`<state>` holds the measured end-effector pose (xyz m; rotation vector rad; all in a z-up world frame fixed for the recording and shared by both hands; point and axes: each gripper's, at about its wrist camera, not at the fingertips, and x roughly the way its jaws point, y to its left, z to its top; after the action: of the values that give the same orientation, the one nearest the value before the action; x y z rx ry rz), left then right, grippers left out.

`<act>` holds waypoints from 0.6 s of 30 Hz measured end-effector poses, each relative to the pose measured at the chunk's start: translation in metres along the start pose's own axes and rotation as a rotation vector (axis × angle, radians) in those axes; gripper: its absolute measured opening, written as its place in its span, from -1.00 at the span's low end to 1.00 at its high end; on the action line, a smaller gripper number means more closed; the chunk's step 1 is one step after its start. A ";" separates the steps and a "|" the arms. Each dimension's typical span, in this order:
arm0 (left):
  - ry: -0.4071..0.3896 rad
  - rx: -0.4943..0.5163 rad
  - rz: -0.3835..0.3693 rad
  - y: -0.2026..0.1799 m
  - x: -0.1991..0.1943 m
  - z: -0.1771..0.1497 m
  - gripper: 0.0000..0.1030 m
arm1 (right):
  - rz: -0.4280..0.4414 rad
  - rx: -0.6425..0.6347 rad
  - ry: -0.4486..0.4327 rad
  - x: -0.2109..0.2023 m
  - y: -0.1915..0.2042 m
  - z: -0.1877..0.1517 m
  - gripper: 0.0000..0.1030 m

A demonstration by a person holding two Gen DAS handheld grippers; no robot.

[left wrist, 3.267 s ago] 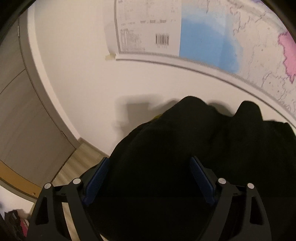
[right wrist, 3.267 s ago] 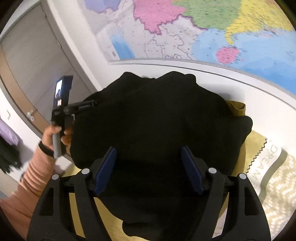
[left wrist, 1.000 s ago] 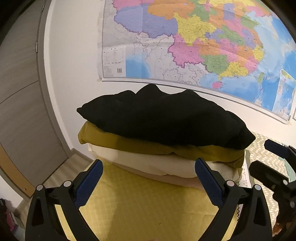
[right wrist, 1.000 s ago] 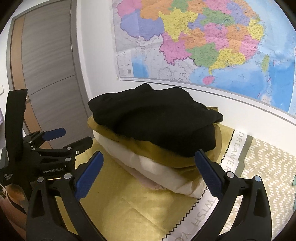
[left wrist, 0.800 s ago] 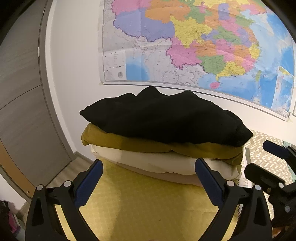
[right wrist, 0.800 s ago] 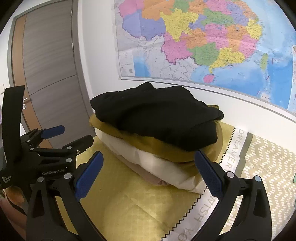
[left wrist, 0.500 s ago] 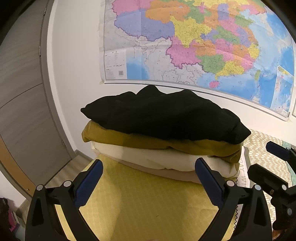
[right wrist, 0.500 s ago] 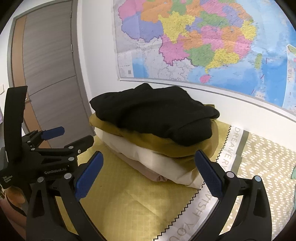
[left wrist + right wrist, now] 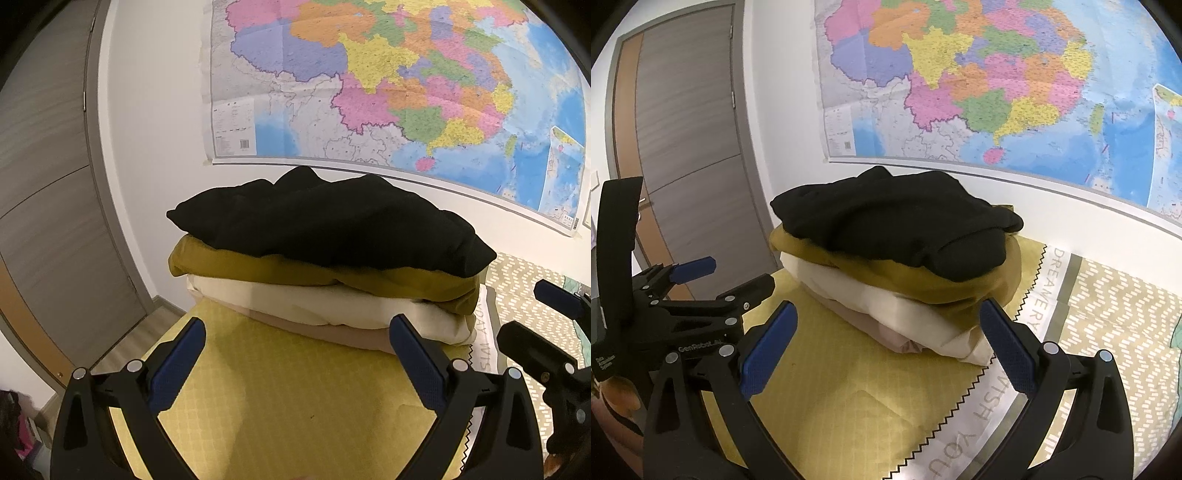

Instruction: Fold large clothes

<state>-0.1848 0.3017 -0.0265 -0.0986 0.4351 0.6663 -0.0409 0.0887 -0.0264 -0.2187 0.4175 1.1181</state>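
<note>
Clothes sit in a folded stack on the yellow cover (image 9: 295,398), at 12 o'clock from both cameras. On top lies the black garment (image 9: 325,225), its long axis running from 9 to 3 o'clock in the left wrist view, with the thicker rolled end toward 3 o'clock (image 9: 967,254). Under it lie an ochre piece (image 9: 258,267), a cream piece (image 9: 314,306) and a tan piece (image 9: 332,332), all lined up the same way.

The left hand-held gripper (image 9: 295,365) hangs near the stack with its jaws spread wide and nothing between them. The right hand-held gripper (image 9: 886,350) is likewise spread and empty, apart from the clothes; in the left view it shows at 3 o'clock (image 9: 546,332).

Behind the stack, a map (image 9: 388,81) hangs on the wall. A door (image 9: 687,140) stands at 10 o'clock, and a patterned cloth (image 9: 1115,332) lies at 3 o'clock.
</note>
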 end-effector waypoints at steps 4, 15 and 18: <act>-0.001 0.006 0.004 -0.001 -0.001 -0.002 0.87 | 0.001 0.000 0.003 0.000 0.002 -0.003 0.89; 0.004 0.016 -0.003 -0.003 -0.001 -0.003 0.87 | 0.004 -0.001 0.006 -0.002 0.002 -0.007 0.89; 0.004 0.014 -0.004 -0.003 -0.001 -0.004 0.87 | 0.009 -0.001 0.009 -0.001 0.002 -0.007 0.89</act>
<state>-0.1845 0.2978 -0.0297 -0.0880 0.4429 0.6589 -0.0451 0.0860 -0.0322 -0.2232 0.4258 1.1267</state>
